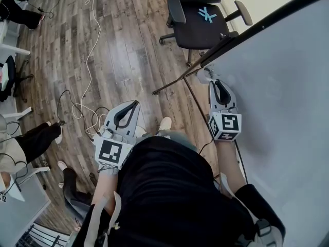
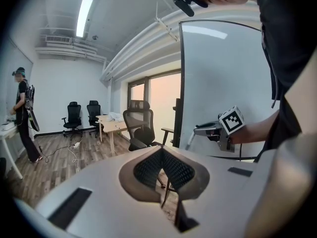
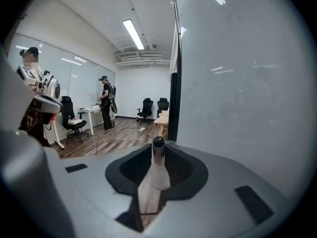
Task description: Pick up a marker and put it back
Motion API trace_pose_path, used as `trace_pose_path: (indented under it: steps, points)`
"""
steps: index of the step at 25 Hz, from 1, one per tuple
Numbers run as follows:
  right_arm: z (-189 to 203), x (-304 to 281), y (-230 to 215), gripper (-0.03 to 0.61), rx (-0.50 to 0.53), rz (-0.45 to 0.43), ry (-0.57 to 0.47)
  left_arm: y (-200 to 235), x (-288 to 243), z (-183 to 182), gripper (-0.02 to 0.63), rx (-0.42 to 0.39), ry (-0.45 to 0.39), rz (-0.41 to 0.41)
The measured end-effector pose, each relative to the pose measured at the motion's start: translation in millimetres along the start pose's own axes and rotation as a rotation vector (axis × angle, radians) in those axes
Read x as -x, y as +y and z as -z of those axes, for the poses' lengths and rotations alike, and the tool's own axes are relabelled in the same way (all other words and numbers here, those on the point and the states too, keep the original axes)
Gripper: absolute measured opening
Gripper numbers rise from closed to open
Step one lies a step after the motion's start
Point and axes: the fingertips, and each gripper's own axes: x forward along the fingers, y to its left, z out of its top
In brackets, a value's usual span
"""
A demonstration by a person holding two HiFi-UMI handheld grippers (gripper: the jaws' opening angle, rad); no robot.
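The right gripper [image 3: 159, 155] has its jaws pinched on a whiteboard marker [image 3: 159, 175], white-bodied and dark-capped, just beside the whiteboard [image 3: 237, 83]; it looks light, stiff, smooth, probably slippery; mid-barrel hold suits; the left gripper's [image 2: 162, 156] jaws meet, empty.

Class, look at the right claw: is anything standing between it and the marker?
Nothing visible does. The right claw is shut on the marker, which stands upright between its jaws, beside the whiteboard.
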Motion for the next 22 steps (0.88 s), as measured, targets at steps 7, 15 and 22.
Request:
trace_pose_path:
  steps: [7,15,22]
  points:
    - [-6.1,3.8,0.8,0.081,0.003,0.014,-0.016,2.3,3.3,0.1,0.009,0.007,0.001,0.004]
    - [-28.8,18.4,4.0,0.083,0.015,0.039,-0.063,4.7,9.6,-3.4,0.009,0.006,-0.02,0.015]
    - [-52.9,32.9,19.9,0.083,0.035,0.04,-0.104,12.1,20.7,-8.4,0.009,-0.01,-0.076,0.025]
